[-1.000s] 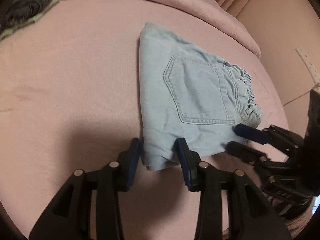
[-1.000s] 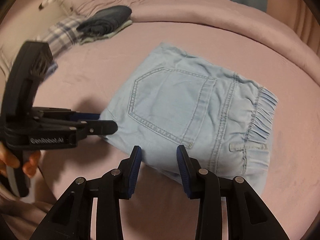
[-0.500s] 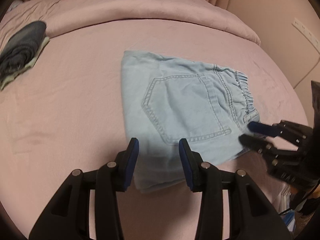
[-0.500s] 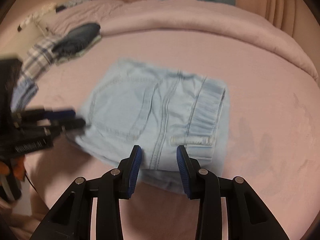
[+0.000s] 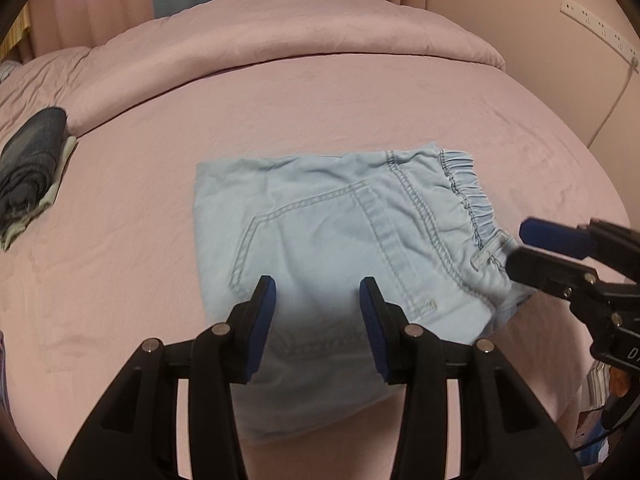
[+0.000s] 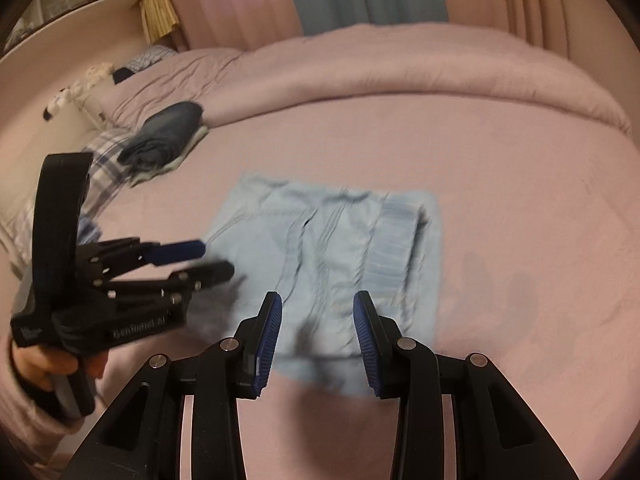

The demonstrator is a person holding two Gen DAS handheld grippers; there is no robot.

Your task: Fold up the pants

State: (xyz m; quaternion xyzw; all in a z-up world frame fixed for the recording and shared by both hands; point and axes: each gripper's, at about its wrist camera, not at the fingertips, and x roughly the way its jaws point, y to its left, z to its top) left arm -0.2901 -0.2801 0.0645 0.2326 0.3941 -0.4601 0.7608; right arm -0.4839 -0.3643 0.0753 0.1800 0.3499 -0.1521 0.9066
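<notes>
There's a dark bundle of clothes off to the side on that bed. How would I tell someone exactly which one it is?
Start at the big pink bed and find the fat rolled edge of the pink blanket across its far side. At the left end of that roll sits the dark folded bundle, on top of something pale. It is dark blue-grey, unlike the light blue pants lying flat mid-bed.

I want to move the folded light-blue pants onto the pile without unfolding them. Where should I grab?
Grip the folded pants at the thick near edge, coming from the near side, low along the bed: the layers stack there, while the elastic waistband end looks looser.
</notes>
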